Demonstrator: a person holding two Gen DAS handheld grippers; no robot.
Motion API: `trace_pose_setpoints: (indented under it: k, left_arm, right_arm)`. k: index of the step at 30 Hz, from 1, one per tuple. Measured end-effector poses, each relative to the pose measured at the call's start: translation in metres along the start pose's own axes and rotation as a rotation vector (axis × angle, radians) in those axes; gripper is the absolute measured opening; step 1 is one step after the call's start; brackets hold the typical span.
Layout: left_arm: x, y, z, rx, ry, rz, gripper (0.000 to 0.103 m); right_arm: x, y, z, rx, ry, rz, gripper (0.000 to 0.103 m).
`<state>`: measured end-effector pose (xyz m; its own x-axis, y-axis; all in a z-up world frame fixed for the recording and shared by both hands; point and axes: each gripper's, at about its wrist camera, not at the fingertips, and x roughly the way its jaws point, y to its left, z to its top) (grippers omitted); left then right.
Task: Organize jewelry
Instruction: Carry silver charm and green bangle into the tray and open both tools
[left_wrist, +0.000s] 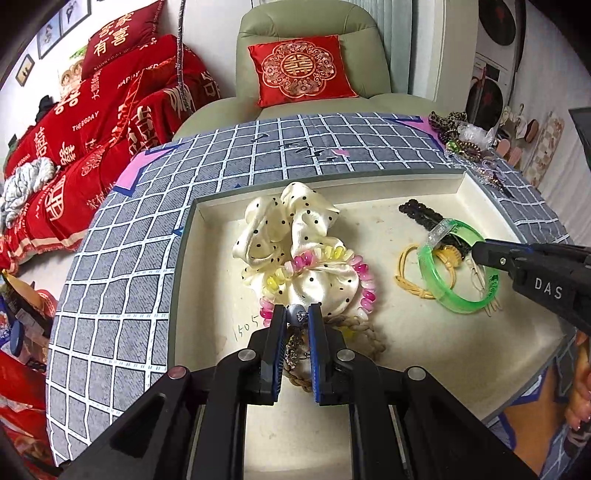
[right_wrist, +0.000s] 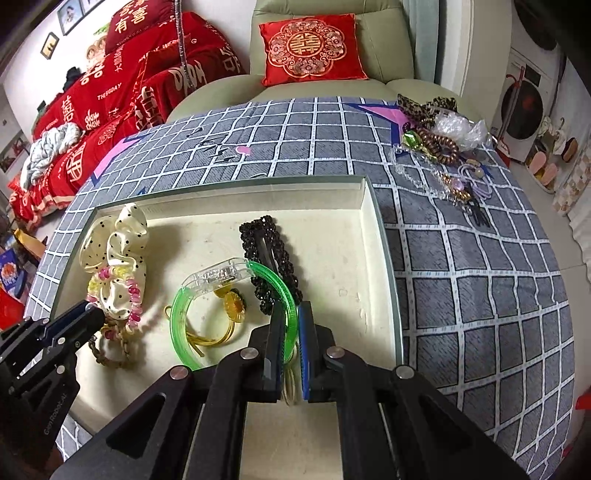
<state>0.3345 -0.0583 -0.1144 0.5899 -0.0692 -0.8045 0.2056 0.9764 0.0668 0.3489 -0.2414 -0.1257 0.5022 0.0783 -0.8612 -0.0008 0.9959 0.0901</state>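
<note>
Red bedding (left_wrist: 74, 122) printed with gold characters covers the bed at far left, framed pictures (left_wrist: 51, 33) on the wall above it. Right of the bed stands a pale green armchair (right_wrist: 325, 22) holding a red embroidered cushion (left_wrist: 301, 70). In front of the armchair, a grey cloth (left_wrist: 122, 280) with a white grid covers the tabletop, and on it sits a shallow cream tray (right_wrist: 373, 236). At the tray's left lie a polka-dot scrunchie (left_wrist: 295, 236), a pink-and-yellow bead bracelet (left_wrist: 325, 258) and a braided cord (right_wrist: 110, 356); there the left tongs (left_wrist: 297, 317) pinch a small grey-beaded trinket (left_wrist: 295, 309). Toward the tray's right, the right tongs (right_wrist: 291, 317) are pressed onto a green bangle (right_wrist: 184, 306) with a clear clasp, which lies over a yellow cord (right_wrist: 210, 338) and a black beaded hair clip (right_wrist: 266, 243). Beyond the tray's right corner, loose jewelry (right_wrist: 439, 144) is heaped on the cloth.
</note>
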Motion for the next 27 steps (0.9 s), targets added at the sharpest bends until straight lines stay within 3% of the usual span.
trace_pose_setpoints:
  k: [12,13,16,23,24,25,27]
  left_arm:
    - [-0.011,0.0,0.003,-0.01,-0.006,0.045,0.02]
    - [-0.013,0.001,0.003,-0.011,-0.012,0.046,0.02]
    - [-0.019,0.0,0.004,-0.007,-0.022,0.048,0.02]
    - [-0.031,-0.002,0.001,-0.005,-0.022,0.027,0.02]
    - [-0.033,-0.003,-0.001,-0.002,-0.018,0.021,0.046]
    - [-0.035,-0.003,-0.002,-0.004,-0.019,0.023,0.1]
    - [-0.047,-0.004,-0.006,-0.014,-0.072,0.036,0.103]
  right_arm:
    - [-0.009,-0.003,-0.001,0.024,-0.001,0.055,0.01]
    - [-0.012,-0.004,-0.001,0.029,-0.004,0.068,0.018]
    - [-0.025,-0.006,-0.002,0.05,-0.033,0.089,0.057]
    - [-0.06,-0.004,-0.017,0.049,-0.071,0.113,0.057]
    - [-0.064,-0.005,-0.02,0.05,-0.074,0.116,0.057]
    - [-0.068,-0.005,-0.023,0.053,-0.076,0.122,0.057]
    - [-0.077,-0.007,-0.03,0.063,-0.077,0.135,0.057]
